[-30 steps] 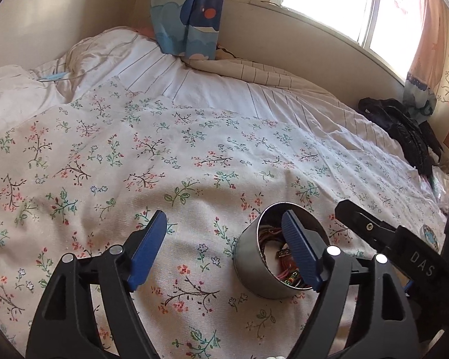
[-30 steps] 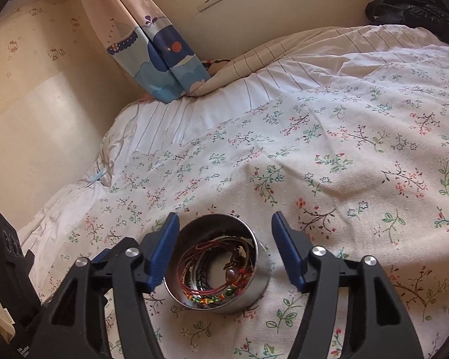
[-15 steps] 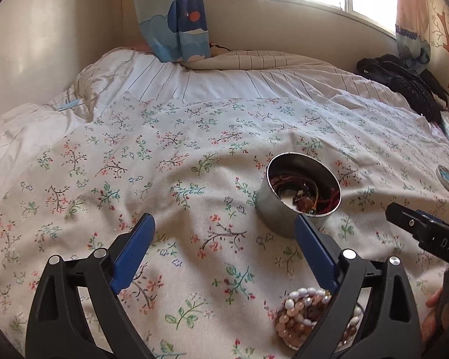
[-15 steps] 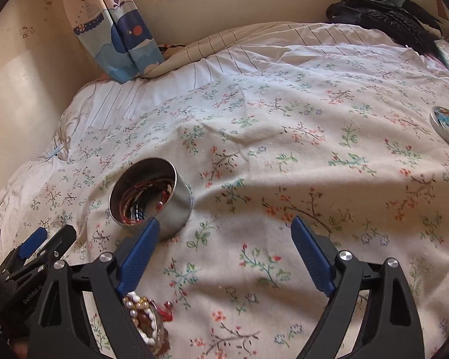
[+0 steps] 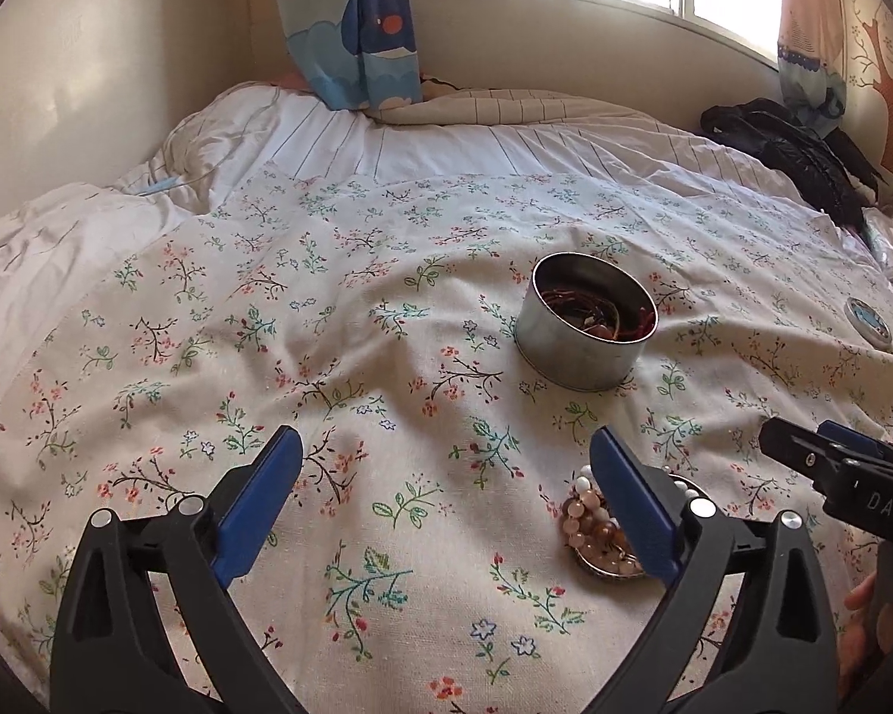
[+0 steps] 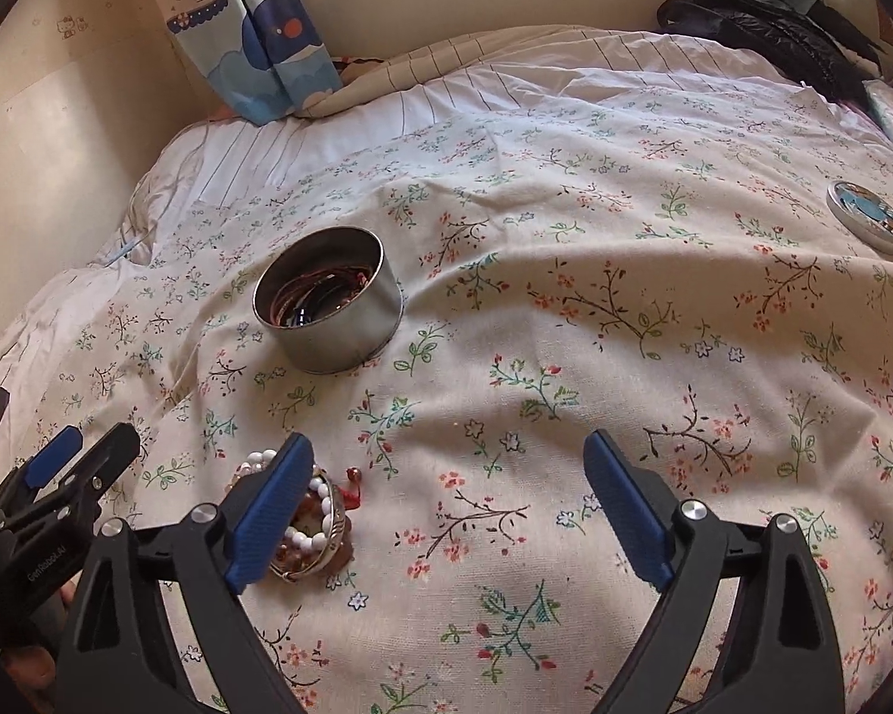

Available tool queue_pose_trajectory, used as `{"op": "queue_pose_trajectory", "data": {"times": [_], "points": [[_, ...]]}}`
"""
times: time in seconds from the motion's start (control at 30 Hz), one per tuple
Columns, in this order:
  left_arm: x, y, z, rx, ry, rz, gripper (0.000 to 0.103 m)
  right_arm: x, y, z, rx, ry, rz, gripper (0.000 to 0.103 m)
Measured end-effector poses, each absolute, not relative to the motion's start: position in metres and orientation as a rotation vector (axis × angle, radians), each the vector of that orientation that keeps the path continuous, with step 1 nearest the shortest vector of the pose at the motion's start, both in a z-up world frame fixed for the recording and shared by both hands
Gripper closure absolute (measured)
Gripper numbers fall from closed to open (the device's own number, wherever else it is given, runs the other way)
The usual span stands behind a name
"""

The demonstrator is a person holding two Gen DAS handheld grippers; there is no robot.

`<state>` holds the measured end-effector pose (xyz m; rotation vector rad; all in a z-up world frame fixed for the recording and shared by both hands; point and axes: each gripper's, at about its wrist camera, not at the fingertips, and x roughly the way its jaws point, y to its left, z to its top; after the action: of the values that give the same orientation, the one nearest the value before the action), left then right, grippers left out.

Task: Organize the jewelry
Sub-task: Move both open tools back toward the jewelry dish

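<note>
The left gripper [image 5: 443, 491] is hovering over the floral bedspread [image 5: 339, 357] with its blue fingers [image 5: 256, 497] spread wide and nothing between them. The right gripper [image 6: 446, 500] is hanging in the same way, its fingers [image 6: 625, 511] also standing wide apart and gripping nothing.

Just behind the right finger of the left gripper, a small shallow dish [image 5: 610, 568] is lying on the cloth, and a heap of bead bracelets [image 5: 586, 514] in white, pink and brown is filling it. In the right wrist view the same dish [image 6: 327, 541] is sitting partly under the left finger of the right gripper, with white beads [image 6: 303, 535] showing along its rim and a small red tassel [image 6: 354, 491] lying just beside it.

On the body of the right gripper, seen at the right edge of the left view, the white letters "DAS" [image 5: 887, 509] can be read. On the left gripper's body, in the right view, small writing [image 6: 53, 565] is looking like "GenRobot.AI", but it is not sharp.

Farther ahead of the fingers, a round metal tin [image 5: 583, 321] is standing upright and open, well apart from the dish, holding red and dark cord bracelets [image 5: 595, 312].

Far to the right of the fingers, a round lid [image 6: 869, 217] with a blue picture is lying flat. Beyond it a black jacket [image 6: 762, 18] is lying near the wall, and a curtain [image 5: 351, 30] with boats and a whale is hanging at the head of the bed.
</note>
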<state>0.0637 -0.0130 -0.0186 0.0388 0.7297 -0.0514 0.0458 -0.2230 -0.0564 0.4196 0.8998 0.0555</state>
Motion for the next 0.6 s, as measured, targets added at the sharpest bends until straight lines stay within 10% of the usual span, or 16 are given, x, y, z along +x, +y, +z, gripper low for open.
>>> {"op": "queue_pose_trajectory", "data": {"times": [0.6], "points": [[0.062, -0.020, -0.021, 0.067, 0.737, -0.066, 0.008, 0.052, -0.215, -0.057, 0.375, 0.907, 0.072, 0.013]]}}
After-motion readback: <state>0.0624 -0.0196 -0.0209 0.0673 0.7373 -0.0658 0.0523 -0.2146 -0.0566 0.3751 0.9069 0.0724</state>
